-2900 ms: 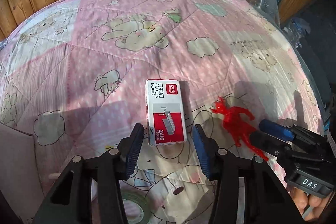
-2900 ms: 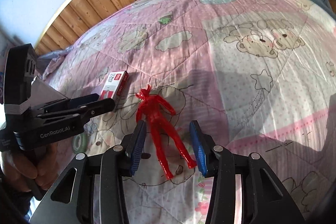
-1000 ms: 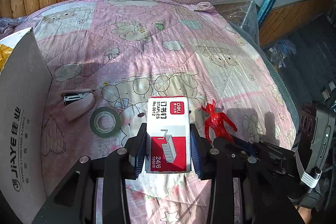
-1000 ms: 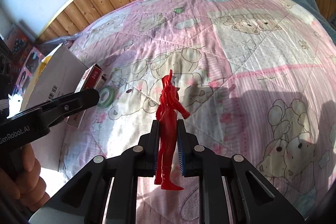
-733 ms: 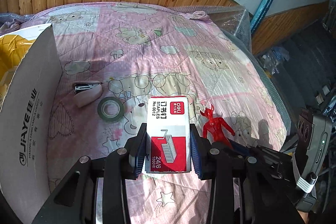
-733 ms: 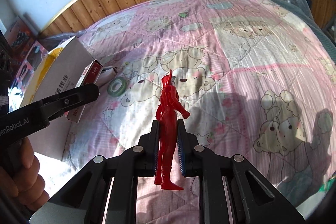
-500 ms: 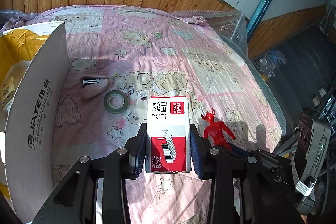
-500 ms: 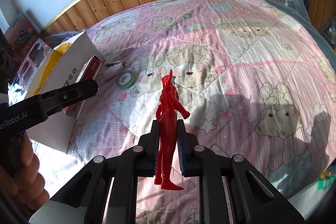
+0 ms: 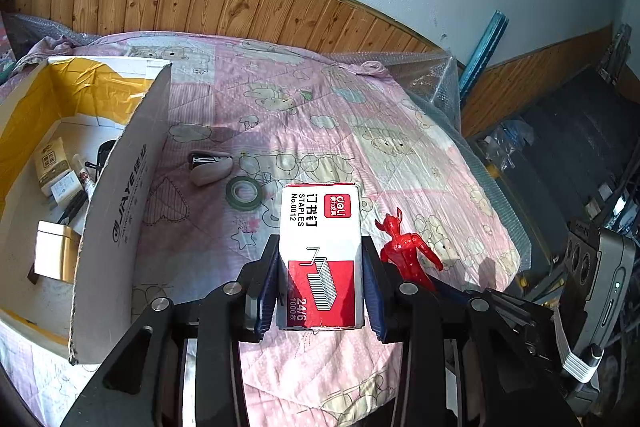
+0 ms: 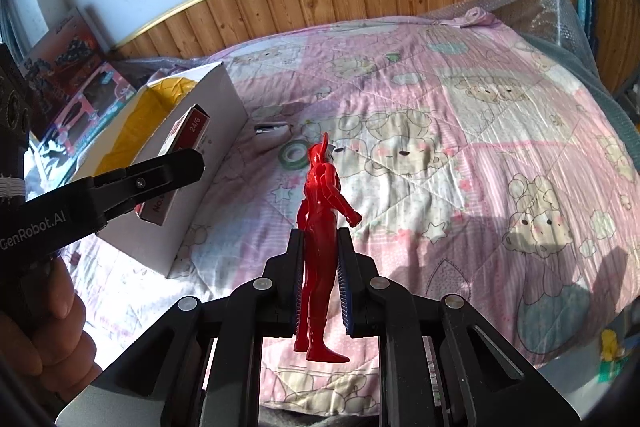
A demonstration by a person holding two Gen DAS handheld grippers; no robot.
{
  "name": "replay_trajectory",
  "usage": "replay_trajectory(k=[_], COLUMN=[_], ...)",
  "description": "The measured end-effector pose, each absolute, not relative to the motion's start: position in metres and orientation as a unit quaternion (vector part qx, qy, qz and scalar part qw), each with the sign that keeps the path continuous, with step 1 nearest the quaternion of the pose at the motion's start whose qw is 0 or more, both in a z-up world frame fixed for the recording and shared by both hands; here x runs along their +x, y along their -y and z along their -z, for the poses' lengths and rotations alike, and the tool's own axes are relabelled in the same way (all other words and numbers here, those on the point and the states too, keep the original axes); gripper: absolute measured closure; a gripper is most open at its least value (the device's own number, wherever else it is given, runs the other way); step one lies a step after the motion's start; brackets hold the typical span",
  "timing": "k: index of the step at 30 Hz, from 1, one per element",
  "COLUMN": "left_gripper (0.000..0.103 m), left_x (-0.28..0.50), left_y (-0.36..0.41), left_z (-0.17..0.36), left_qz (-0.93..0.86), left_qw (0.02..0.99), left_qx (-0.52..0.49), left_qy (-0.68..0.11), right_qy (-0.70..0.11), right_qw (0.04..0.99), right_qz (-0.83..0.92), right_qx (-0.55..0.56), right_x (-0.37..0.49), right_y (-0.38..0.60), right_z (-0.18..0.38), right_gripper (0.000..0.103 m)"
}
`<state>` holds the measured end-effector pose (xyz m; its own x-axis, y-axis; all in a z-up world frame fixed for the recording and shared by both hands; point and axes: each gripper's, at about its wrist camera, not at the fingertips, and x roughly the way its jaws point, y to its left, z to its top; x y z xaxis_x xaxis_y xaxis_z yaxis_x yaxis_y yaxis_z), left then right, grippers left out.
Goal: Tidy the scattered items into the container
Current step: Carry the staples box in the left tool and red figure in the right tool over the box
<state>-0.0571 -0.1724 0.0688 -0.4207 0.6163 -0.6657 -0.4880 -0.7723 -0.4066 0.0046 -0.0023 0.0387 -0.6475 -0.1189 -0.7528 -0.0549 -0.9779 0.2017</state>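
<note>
the staple box is being clamped between the jaws of the left gripper, raised above the quilt, just right of the cardboard box. the red figure is being pinched upright by the right gripper, further right of the cardboard box. the stapler and tape roll are lying beside its wall. risk: the tall flap is likely catching the staple box on a low approach, or the grippers colliding over the opening.
</note>
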Motion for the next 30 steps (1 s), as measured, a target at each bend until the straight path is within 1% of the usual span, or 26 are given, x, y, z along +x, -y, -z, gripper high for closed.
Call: replay_trajectory(k=[18, 30], left_gripper=[0.065, 0.065], left_x=[-0.03, -0.027], left_y=[0.247, 0.297], left_z=[-0.11, -0.119], left_qz=[-0.876, -0.887], left_qw=[0.286, 0.259], left_qx=[-0.374, -0.356], left_qy=[0.107, 0.139], right_qy=[0.052, 0.026], right_qw=[0.084, 0.123], right_qz=[0.92, 0.919], right_qx=[0.38, 0.374], right_x=[0.013, 0.003], right_y=[0.078, 0.123], right_z=[-0.091, -0.104], right_gripper=[0.087, 0.087])
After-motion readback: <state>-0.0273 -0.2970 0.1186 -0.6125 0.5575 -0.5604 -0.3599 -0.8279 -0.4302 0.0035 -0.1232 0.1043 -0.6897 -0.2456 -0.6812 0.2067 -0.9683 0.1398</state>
